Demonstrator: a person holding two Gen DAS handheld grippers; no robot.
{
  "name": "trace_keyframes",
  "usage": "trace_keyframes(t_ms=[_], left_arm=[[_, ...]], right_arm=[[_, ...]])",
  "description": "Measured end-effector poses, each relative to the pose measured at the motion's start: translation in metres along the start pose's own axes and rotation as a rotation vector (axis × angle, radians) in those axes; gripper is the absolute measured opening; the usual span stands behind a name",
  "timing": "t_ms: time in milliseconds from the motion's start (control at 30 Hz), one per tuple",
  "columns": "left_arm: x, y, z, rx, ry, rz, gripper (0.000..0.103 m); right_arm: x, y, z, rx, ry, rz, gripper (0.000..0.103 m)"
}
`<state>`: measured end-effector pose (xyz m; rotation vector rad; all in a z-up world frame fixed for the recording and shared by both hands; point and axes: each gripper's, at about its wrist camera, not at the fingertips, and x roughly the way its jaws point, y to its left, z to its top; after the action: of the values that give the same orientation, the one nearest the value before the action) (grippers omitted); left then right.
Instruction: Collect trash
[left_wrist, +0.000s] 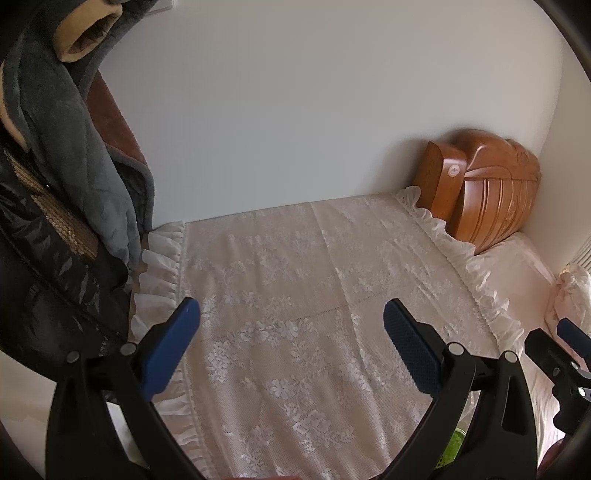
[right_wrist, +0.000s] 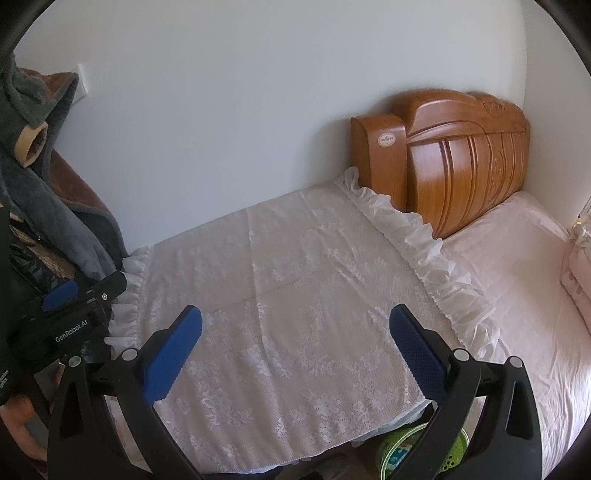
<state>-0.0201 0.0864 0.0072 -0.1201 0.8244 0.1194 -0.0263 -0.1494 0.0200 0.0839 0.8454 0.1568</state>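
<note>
Both claws hang above the near edge of the white lace floral bedcover (left_wrist: 295, 295), ruffled along its sides. The left gripper (left_wrist: 291, 341) and the right gripper (right_wrist: 295, 343) both stand with blue pads spread wide and nothing between them, a stance I'd read as searching. No trash shows anywhere on the cover. A green perforated plastic basket (right_wrist: 456, 448) peeks out below the bed's near edge, likely the bin. A carved orange-brown wooden headboard (right_wrist: 461, 162) fills the far right corner.
</note>
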Motion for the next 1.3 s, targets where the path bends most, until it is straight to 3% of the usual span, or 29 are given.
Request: trace_keyframes(t_ms=[1300], left_arm=[[0.0058, 0.0022, -0.0031, 0.006, 0.01, 0.003, 0.095]], right_arm=[[0.0062, -0.0011, -0.0065, 0.002, 0.026, -0.002, 0.101]])
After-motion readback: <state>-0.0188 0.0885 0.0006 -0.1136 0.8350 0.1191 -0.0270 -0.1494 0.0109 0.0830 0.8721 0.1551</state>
